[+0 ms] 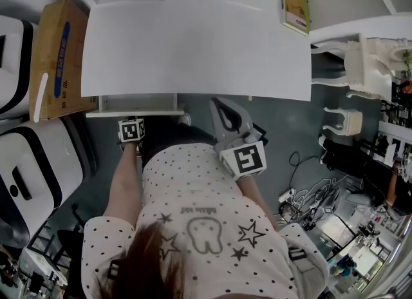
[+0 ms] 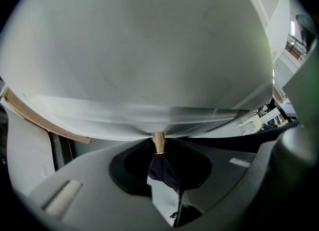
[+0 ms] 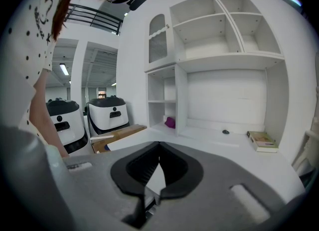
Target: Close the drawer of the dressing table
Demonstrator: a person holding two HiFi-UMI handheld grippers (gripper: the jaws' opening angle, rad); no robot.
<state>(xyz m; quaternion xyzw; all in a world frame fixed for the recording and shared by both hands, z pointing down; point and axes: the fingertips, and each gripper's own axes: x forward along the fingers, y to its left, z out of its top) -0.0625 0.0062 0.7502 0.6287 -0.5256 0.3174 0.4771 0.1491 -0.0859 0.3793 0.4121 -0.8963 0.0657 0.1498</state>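
We see white drawer [image 1: 136,106] part-open under white dressing tabletop [image 1: 193,40], contents hidden. Only left gripper view shows left gripper [image 2: 158,148] pinching small brass knob [image 2: 158,139]. Right gripper [image 3: 159,145] jaws pressed together, empty.

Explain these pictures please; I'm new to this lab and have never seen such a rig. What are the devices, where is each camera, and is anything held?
No robot here: a person holds a claw tool in each hand. The top-down picture comes from a camera on the person's head; the other two from cameras riding on the claws. The left claw is closed on the brass knob of the open drawer under the white dressing table. The right claw is shut and empty. A book lies on the table.
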